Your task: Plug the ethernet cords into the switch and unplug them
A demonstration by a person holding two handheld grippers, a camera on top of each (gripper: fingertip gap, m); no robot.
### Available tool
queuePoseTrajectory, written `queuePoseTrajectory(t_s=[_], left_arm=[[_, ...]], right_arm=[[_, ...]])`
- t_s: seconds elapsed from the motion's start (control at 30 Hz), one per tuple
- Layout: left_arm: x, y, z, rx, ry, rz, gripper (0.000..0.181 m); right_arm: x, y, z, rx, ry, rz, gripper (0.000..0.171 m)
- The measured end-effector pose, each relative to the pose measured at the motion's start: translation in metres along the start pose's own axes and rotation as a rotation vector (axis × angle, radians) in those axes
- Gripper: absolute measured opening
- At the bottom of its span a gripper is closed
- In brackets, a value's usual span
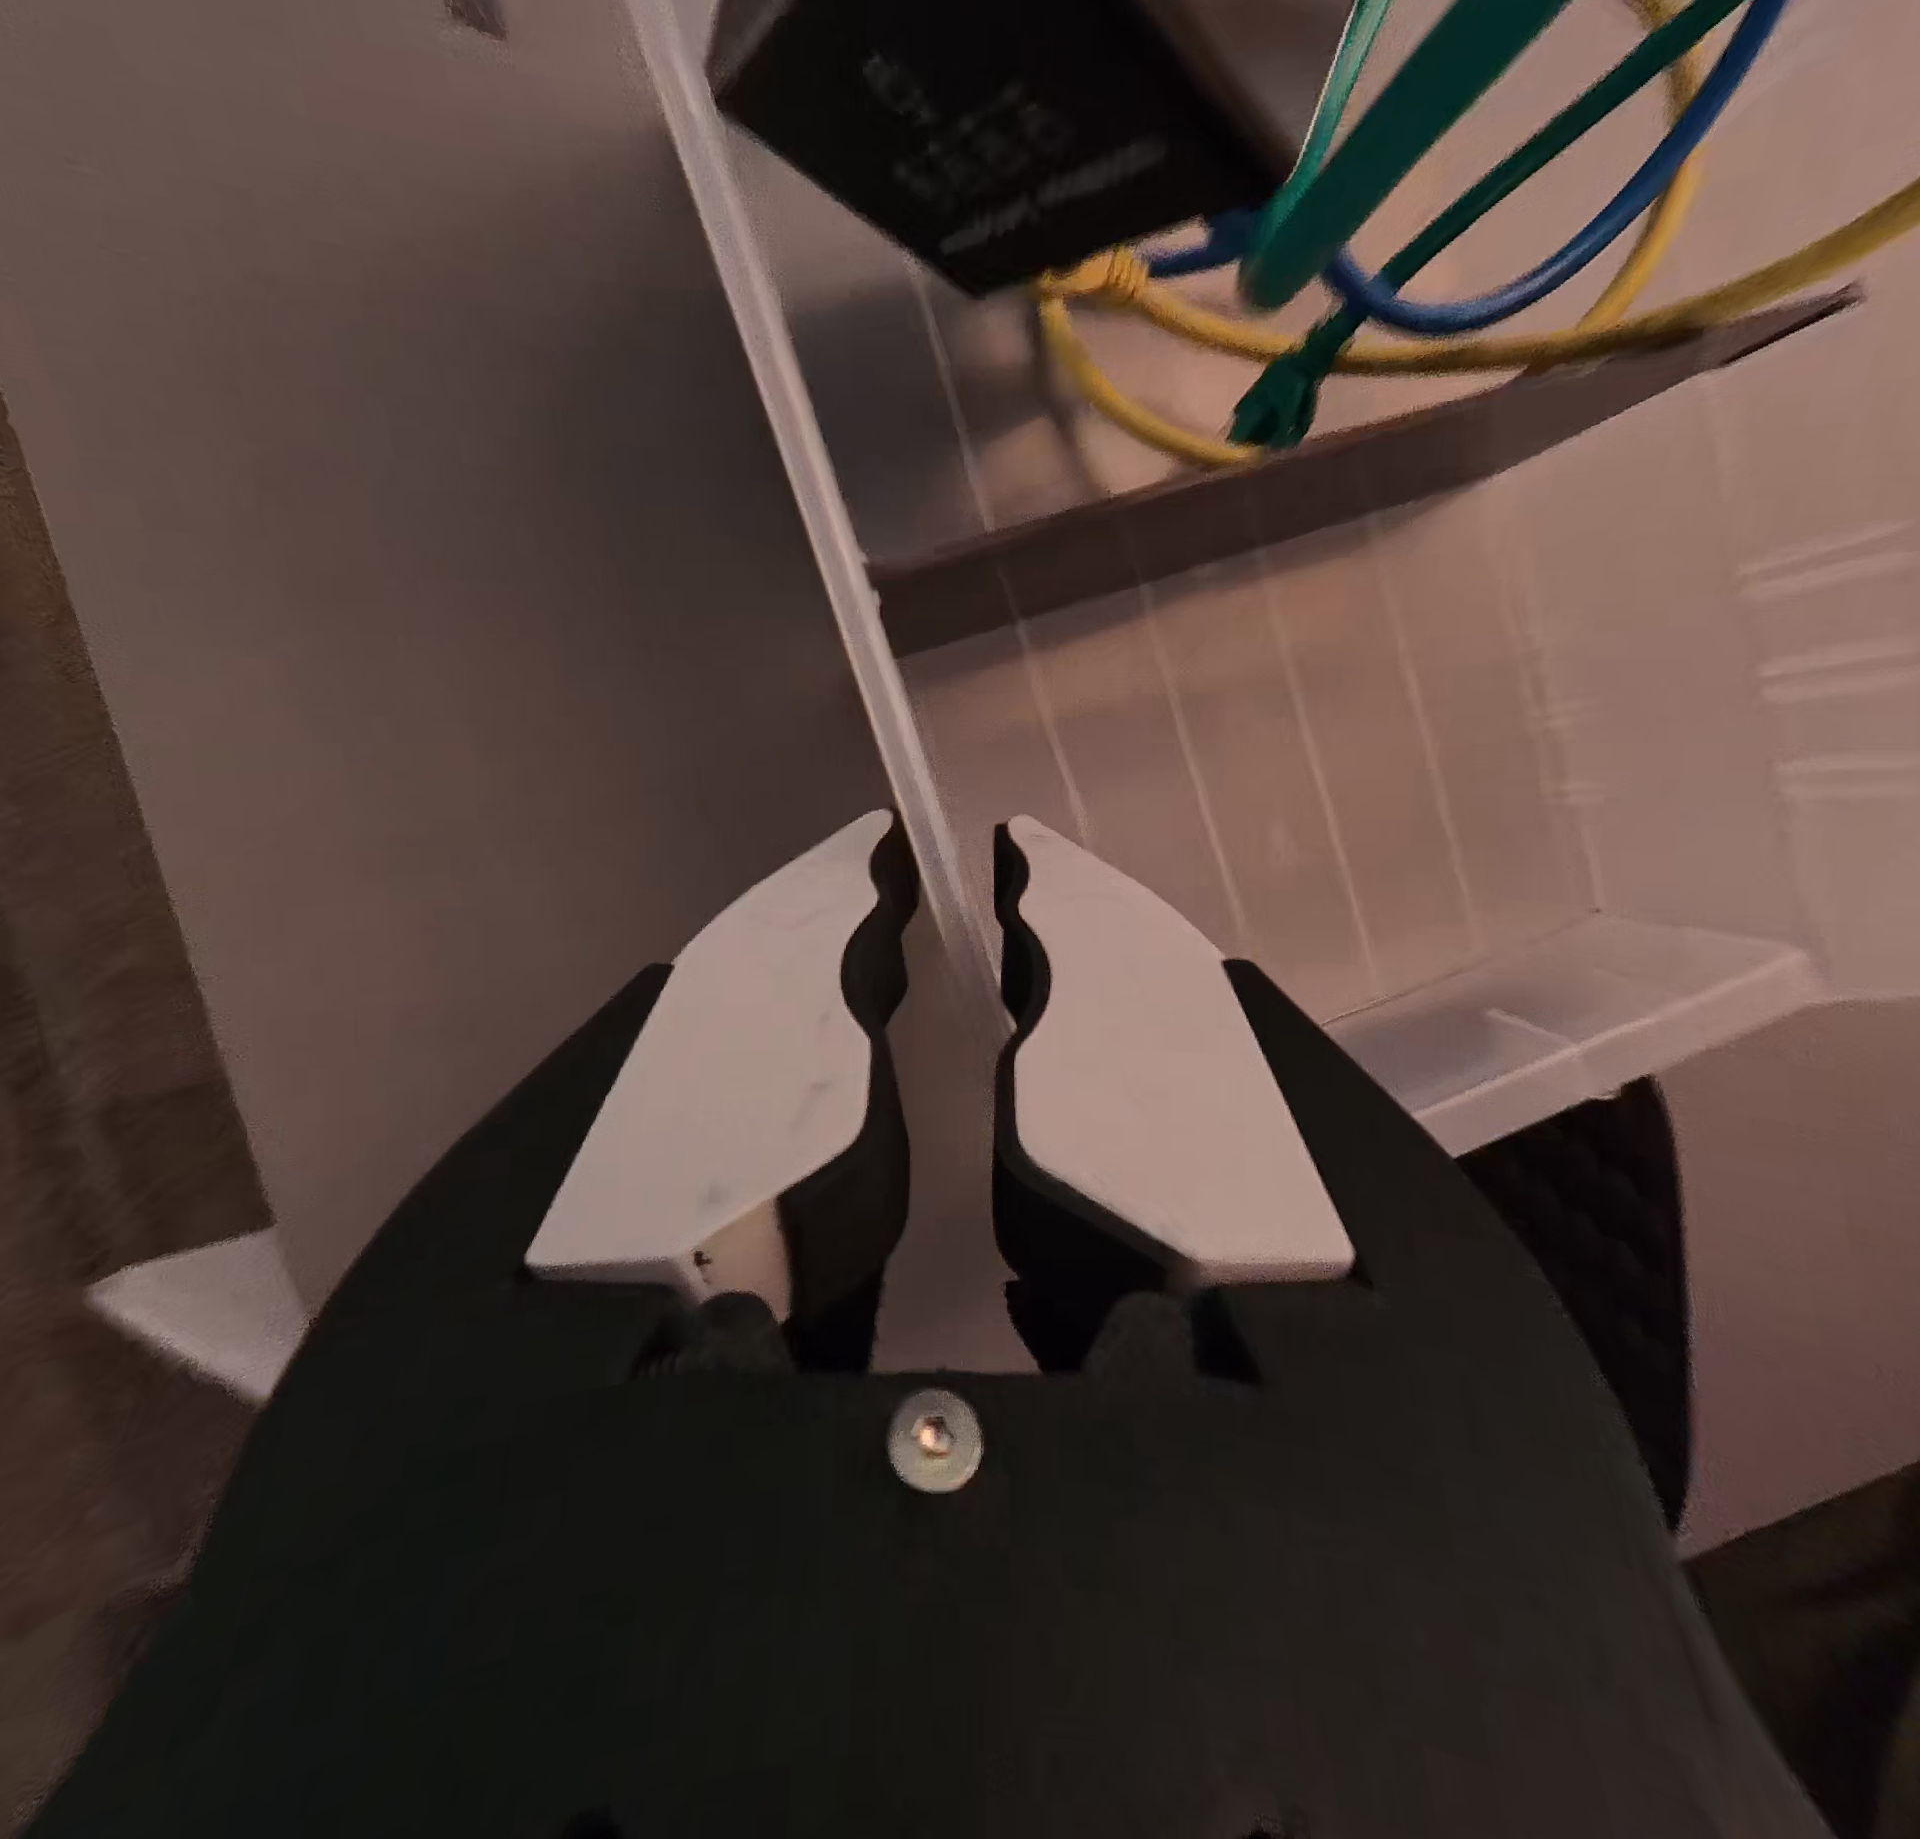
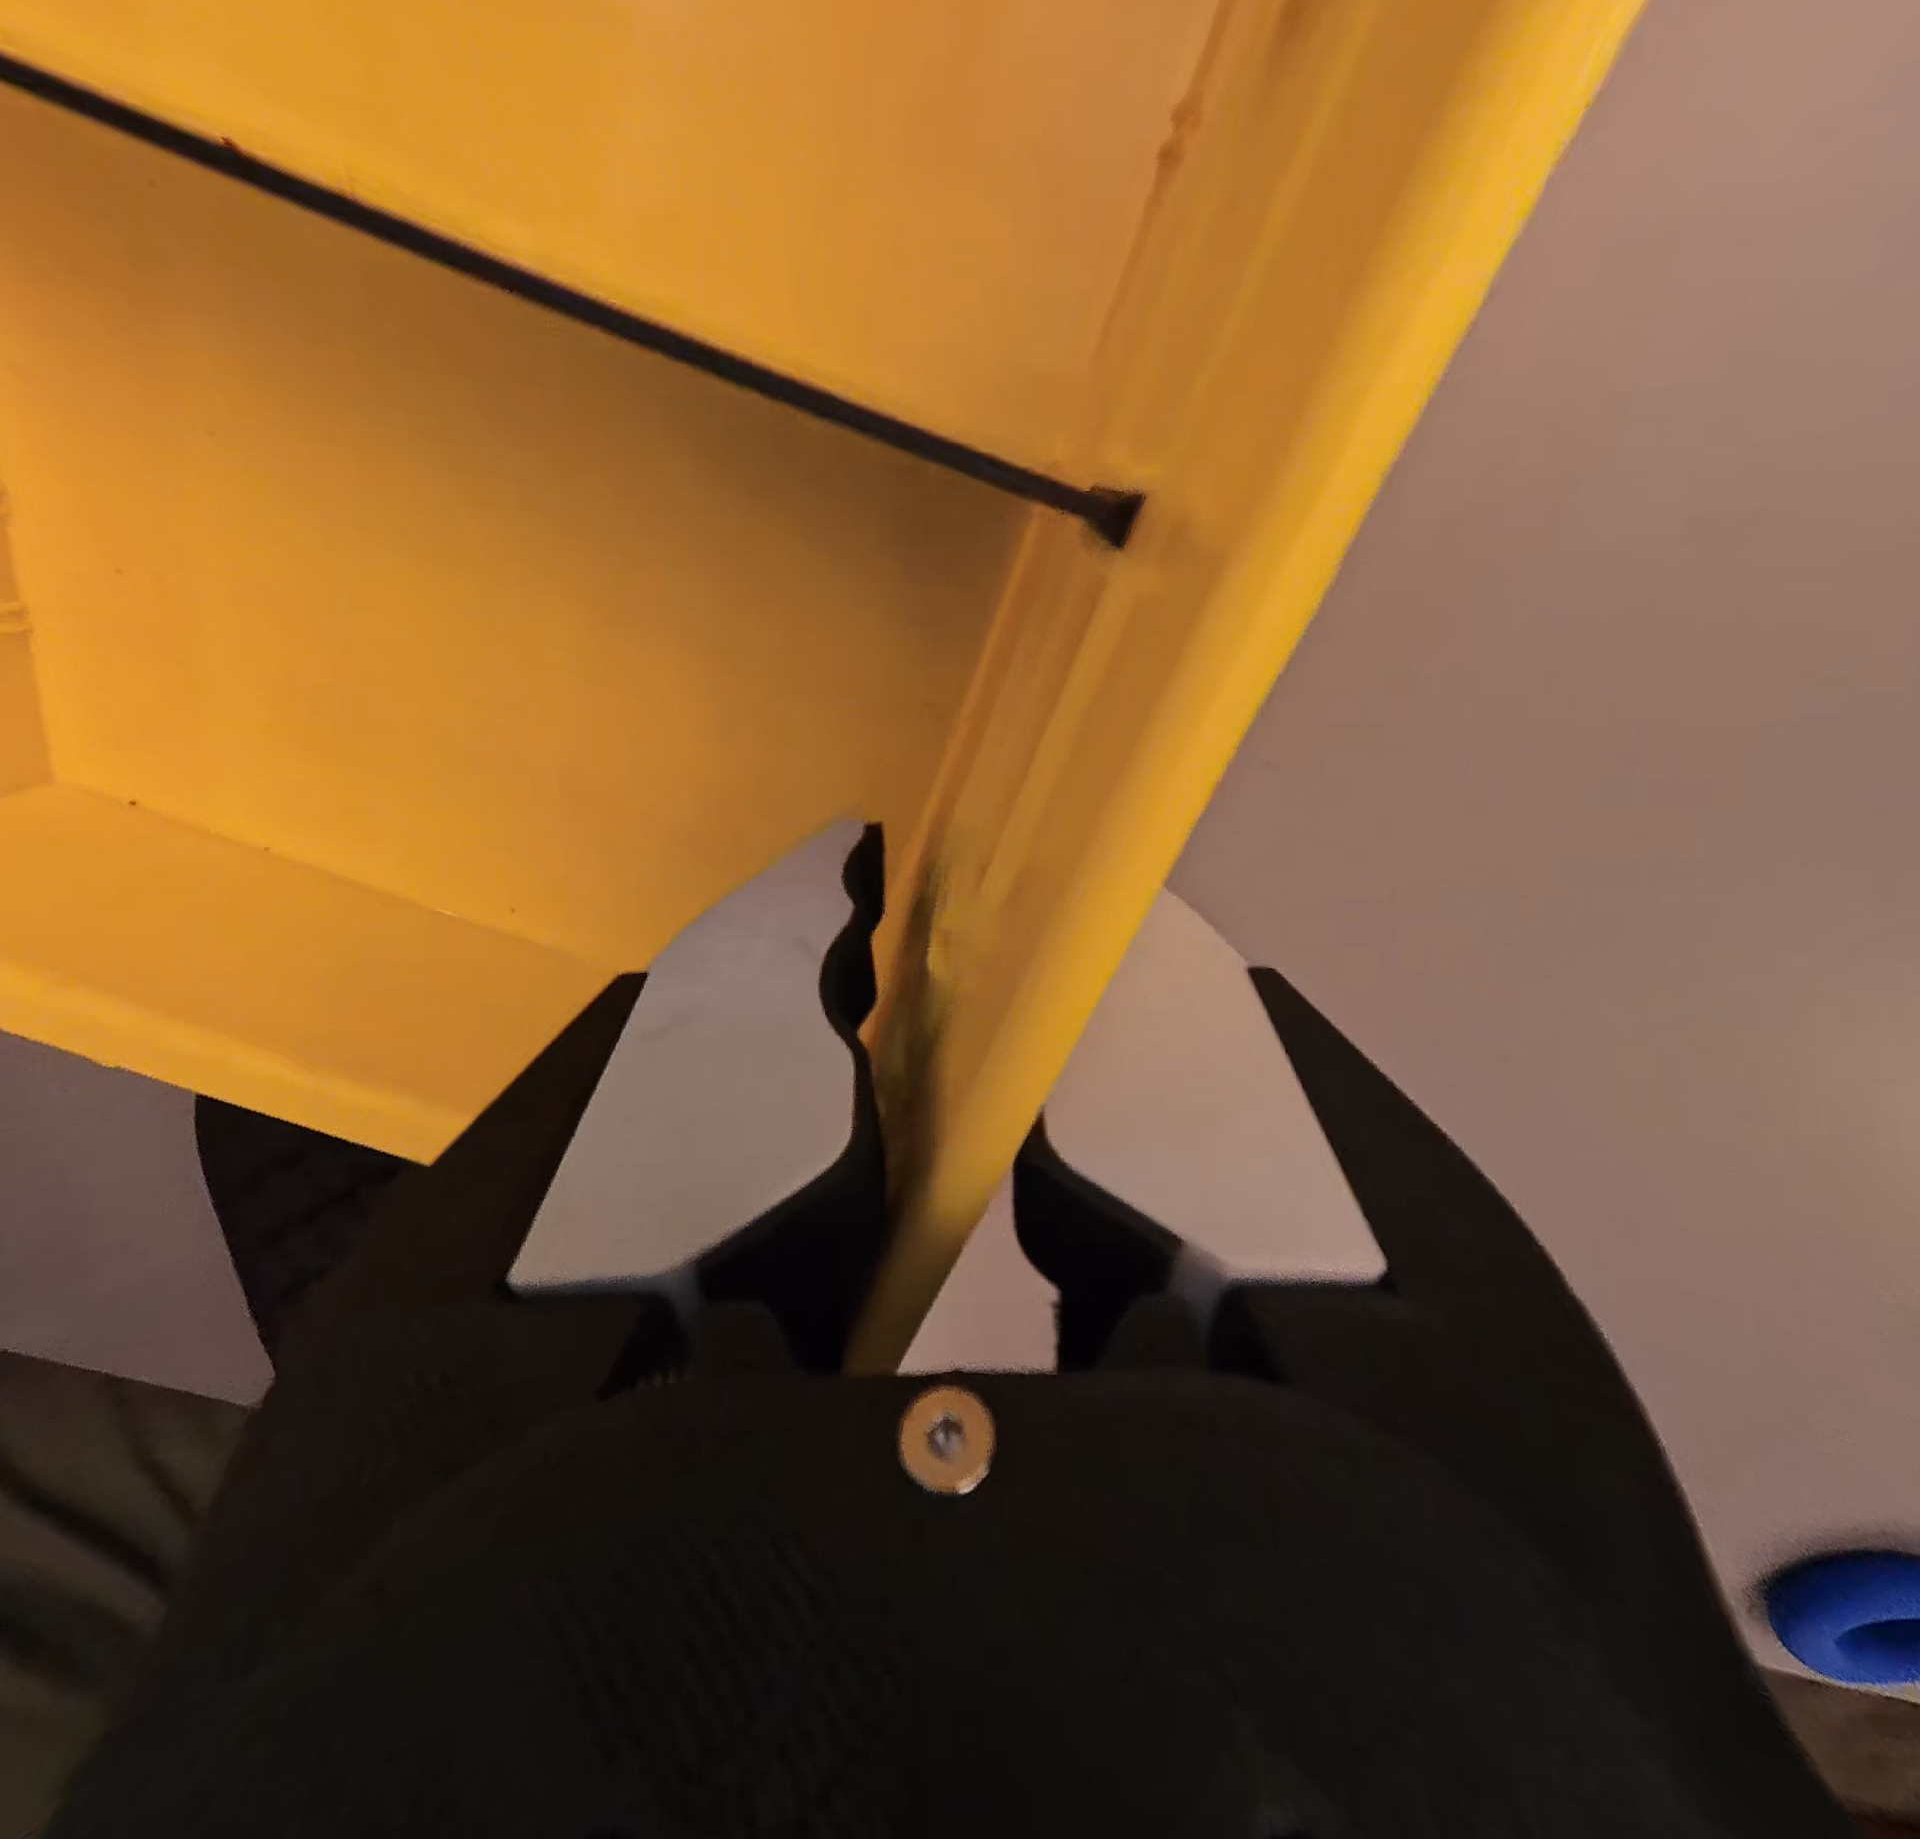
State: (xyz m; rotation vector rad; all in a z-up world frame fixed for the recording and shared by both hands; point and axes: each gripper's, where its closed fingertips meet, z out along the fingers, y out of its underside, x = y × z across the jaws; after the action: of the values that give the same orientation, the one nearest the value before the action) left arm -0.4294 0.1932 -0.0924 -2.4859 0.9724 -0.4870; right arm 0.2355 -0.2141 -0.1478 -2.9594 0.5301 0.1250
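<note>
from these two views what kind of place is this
Probably a home or workshop storage corner, not a server room: a clear plastic bin holding a black switch and loose ethernet cords, plus a yellow bin, on a pale surface.

Clear bin (image 1: pixel 1195 750): translucent, smooth, faintly glossy plastic; its rim runs between the left gripper (image 1: pixel 943 833) fingers. Those fingers (image 1: pixel 748 1041): matt white faces, black ridged inner pads (rubbery-looking). Switch (image 1: pixel 997 106) beyond the tips: matt black casing. Yellow bin (image 2: pixel 520 542), wall between the right gripper (image 2: pixel 977 854) fingers: smooth, satin plastic.
</note>
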Motion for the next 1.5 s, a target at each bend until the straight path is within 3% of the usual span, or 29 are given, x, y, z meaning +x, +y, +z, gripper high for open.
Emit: queuePoseTrajectory(t_s=[0.03,0.2,0.3,0.43,0.6,0.77,0.9,1.07,1.17,1.23,1.3,1.5], left_arm=[[0.002,-0.006,-0.007,0.061,0.045,-0.025,0.015],[0.011,-0.041,-0.059,0.334,0.177,-0.055,0.043],[0.017,-0.060,-0.081,0.416,0.119,0.083,0.051],[0.036,-0.084,-0.089,0.428,0.110,0.280,0.077],[0.030,-0.122,-0.087,0.332,0.086,0.472,0.076],[0.042,-0.127,-0.067,0.131,0.243,0.622,0.071],[0.033,-0.116,-0.033,-0.089,0.070,0.887,0.070],[0.046,-0.124,-0.001,-0.155,0.068,1.026,0.061],[0.048,-0.111,0.020,-0.299,0.072,1.085,0.064],[0.045,-0.098,0.035,-0.411,0.055,1.117,0.078],[0.045,-0.092,0.045,-0.453,0.026,1.197,0.079],[0.045,-0.090,0.062,-0.452,-0.077,1.406,0.061]], right_arm=[[0.001,0.002,0.000,-0.002,0.009,-0.011,0.029],[0.001,-0.005,-0.012,0.096,0.036,-0.052,0.037],[0.004,-0.016,-0.033,0.234,0.080,-0.073,0.047],[0.007,-0.021,-0.069,0.471,0.154,-0.093,0.058],[-0.009,0.001,-0.106,0.736,0.134,-0.115,0.056],[-0.030,0.035,-0.120,0.851,0.113,-0.148,0.053],[-0.051,0.055,-0.120,0.955,0.054,-0.135,0.047],[-0.059,0.052,-0.113,1.176,-0.068,-0.055,0.054],[-0.048,0.050,-0.117,1.336,-0.107,0.060,0.054],[-0.046,0.050,-0.130,1.463,-0.161,0.136,0.048],[-0.048,0.049,-0.147,1.567,-0.189,0.164,0.038],[-0.040,0.029,-0.177,1.663,0.029,0.113,0.037]])
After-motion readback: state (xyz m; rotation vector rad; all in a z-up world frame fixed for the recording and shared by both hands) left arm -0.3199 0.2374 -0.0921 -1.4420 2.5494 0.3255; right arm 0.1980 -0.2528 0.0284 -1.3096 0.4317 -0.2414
